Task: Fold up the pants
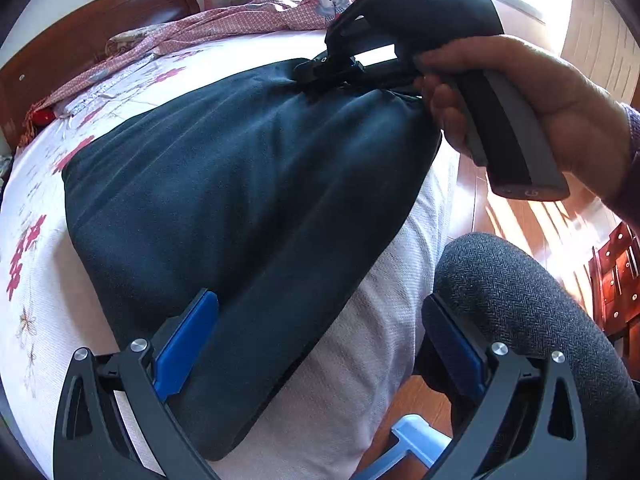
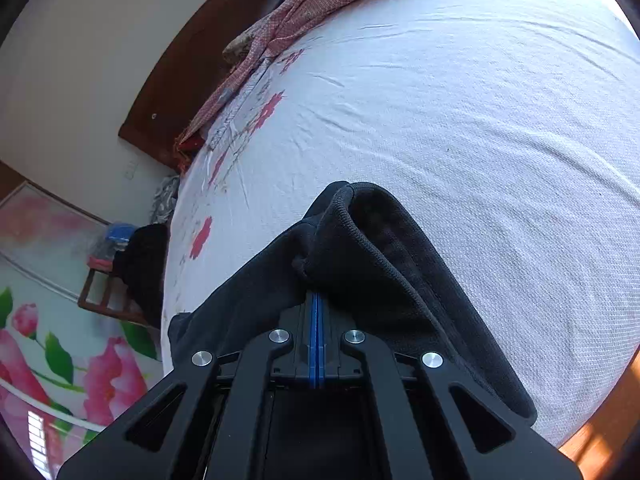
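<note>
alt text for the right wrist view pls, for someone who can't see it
The right gripper is shut on a bunched edge of the dark pants, above a white bed sheet with red flowers. A pink checked cloth lies near the wooden headboard.

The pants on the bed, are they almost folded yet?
Partly. The dark pants already lie doubled into a thick bundle on the white bedsheet. Right now the right tongs pinch the ribbed edge, lifting it a little. The left tongs are open by the near end, holding nothing. Left to do: probably one more fold and laying it flat.
</note>
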